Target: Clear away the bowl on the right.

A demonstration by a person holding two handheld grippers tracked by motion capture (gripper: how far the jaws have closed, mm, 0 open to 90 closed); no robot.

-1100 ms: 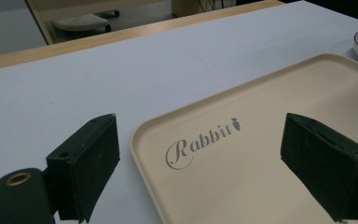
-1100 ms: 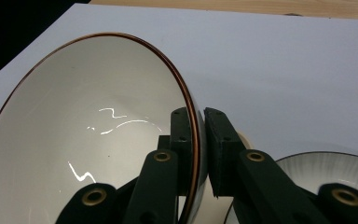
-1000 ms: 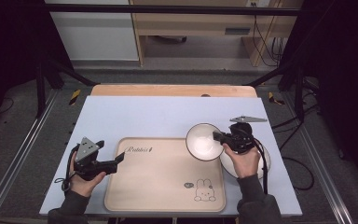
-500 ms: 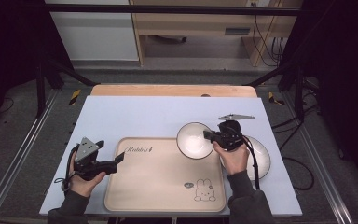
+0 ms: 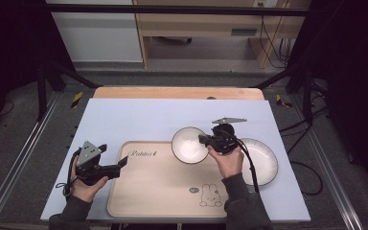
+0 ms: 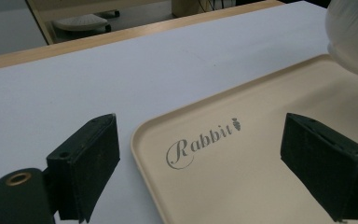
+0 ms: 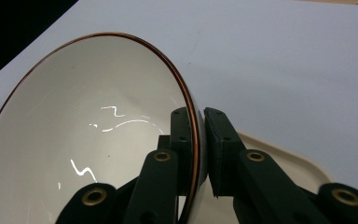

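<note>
Leftward since a second ago I carried the bowl (image 5: pixel 189 145); now my right gripper (image 5: pixel 205 140) clamps its rim above the tray (image 5: pixel 163 191). Plate (image 5: pixel 263 160) lies behind; left gripper (image 5: pixel 122 163) is open.

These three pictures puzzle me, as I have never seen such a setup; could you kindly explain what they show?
A person sits at a table and works with two hand-held black grippers, each with two jaws. The high view looks down from above the person's side. The other two pictures come from cameras riding on the grippers, looking along their jaws.

On the pale blue tabletop lies a beige plastic tray printed with "Rabbit" and a small rabbit drawing. A white shallow plate rests to its right.

The right gripper is shut on the rim of a white bowl with a thin brown edge, held over the tray's far right corner; the right gripper view shows the jaws pinching that rim. The left gripper is open, holds nothing and points at the tray's near left edge.
</note>
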